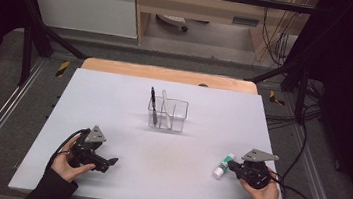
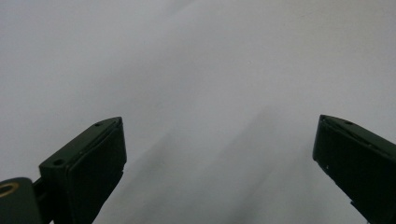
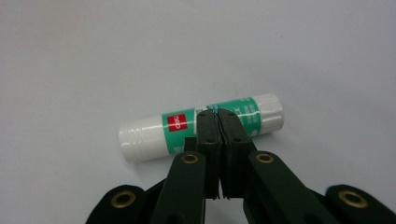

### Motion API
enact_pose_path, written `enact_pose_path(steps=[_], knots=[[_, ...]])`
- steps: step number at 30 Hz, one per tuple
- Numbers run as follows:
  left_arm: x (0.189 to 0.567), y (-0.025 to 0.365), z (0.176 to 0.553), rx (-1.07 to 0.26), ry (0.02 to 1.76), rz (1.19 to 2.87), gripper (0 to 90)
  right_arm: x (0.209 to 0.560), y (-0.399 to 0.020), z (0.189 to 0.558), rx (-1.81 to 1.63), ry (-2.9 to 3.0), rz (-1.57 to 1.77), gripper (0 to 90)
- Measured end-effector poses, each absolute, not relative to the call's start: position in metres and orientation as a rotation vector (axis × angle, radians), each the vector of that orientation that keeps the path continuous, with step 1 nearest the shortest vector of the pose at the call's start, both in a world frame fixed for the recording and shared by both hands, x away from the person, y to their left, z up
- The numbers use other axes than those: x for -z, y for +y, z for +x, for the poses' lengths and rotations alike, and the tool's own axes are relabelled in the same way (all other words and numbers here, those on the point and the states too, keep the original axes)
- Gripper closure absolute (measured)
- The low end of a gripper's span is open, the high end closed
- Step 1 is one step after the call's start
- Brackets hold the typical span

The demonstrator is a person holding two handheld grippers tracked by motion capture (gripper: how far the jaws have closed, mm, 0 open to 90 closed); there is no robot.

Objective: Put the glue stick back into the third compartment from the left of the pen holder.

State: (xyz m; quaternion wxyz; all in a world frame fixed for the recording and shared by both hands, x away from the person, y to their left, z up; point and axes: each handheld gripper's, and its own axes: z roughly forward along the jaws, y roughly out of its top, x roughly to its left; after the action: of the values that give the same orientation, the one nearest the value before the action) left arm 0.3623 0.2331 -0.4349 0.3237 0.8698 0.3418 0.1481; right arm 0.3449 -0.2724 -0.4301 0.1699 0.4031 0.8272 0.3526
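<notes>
The right gripper [image 3: 218,114], jaws shut on nothing, sits just short of the glue stick [image 3: 201,126], which lies crosswise to it on the table [image 1: 128,104]. The left gripper [image 1: 107,162], jaws wide, is well apart.

A glue stick [image 1: 223,166] lies flat on the worktop [image 1: 155,177] near its front right corner, just left of the right gripper [image 1: 233,169], whose tips sit at the stick's near side. Well apart, at the front left, rests the left gripper [image 1: 112,161]. Behind and between them, toward the worktop's middle, stands a divided holder [image 1: 169,114] with a pen [image 1: 153,102] upright in its left compartment.
</notes>
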Motion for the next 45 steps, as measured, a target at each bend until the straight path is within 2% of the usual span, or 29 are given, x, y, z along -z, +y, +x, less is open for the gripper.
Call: enact_pose_path(steps=[26,45], knots=[[0.435,0.213,0.362,-0.389,0.852,2.311,2.4,0.444,-0.268,0.350,-1.046,2.371,1.124,90.0],[0.429,0.167,0.373,-0.352,0.775,2.340,2.4,0.446,-0.250,0.368,-1.117,2.360,1.072,90.0]])
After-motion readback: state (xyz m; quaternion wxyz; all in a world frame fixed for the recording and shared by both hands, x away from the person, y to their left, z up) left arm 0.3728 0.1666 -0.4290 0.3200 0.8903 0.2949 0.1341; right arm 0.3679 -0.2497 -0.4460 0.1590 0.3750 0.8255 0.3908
